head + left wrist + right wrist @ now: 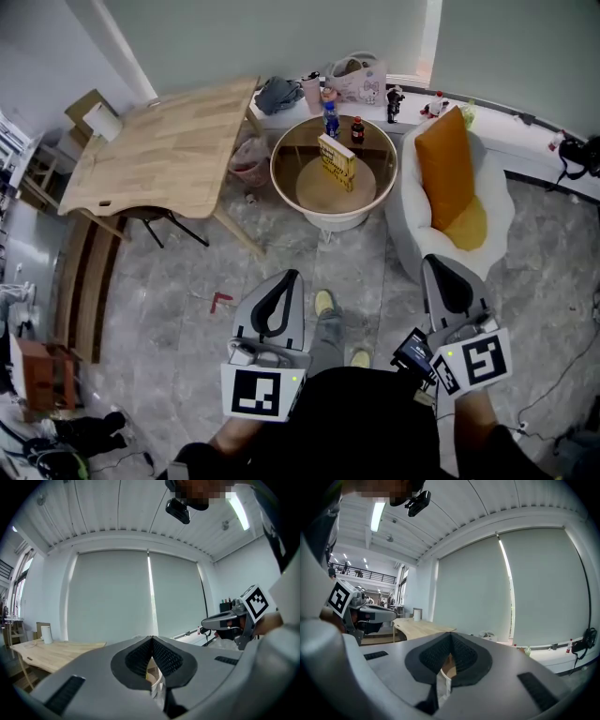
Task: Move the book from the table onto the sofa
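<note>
The big tabletop [159, 150] is pale, smooth wood, and the floor [281, 262] looks like shiny grey stone. The sofa [502, 202] and its orange cushion [445, 169] are soft cloth. The left claw [152, 640] and right claw [451, 635] are dull grey plastic with black bumpy pads [167, 658].

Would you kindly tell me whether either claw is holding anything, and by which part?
Nothing is held. The left claw and the right claw are both shut and empty; the yellow book stands untouched on the round wooden table.
</note>
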Available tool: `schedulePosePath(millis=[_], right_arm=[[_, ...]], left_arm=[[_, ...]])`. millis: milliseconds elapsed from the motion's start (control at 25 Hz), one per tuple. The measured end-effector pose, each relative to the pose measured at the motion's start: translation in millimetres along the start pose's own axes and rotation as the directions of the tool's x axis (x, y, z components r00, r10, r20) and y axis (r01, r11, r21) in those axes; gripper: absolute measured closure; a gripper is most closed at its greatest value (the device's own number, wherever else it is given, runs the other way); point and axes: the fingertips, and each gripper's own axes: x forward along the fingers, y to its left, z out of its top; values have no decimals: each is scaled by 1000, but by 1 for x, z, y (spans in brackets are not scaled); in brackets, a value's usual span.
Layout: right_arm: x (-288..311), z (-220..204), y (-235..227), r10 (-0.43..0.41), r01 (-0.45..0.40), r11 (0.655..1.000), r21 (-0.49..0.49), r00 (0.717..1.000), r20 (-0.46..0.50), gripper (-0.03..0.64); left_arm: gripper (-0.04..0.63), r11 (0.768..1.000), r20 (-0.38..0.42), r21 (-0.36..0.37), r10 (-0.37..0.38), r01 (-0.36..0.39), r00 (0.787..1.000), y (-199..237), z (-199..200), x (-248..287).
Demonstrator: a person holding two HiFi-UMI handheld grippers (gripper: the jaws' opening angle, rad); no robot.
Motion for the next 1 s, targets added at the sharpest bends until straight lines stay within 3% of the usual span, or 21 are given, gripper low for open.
schedulePosePath(millis=[640, 1000], right_arm=[[97, -23, -22, 8, -5, 999, 39, 996, -91, 607], [162, -17, -39, 3, 1, 1000, 29, 991, -133, 607]], left_arm=[[589, 999, -104, -50, -9, 3, 994, 61, -38, 77], [589, 998, -104, -53, -29, 24, 994, 105, -40, 139]])
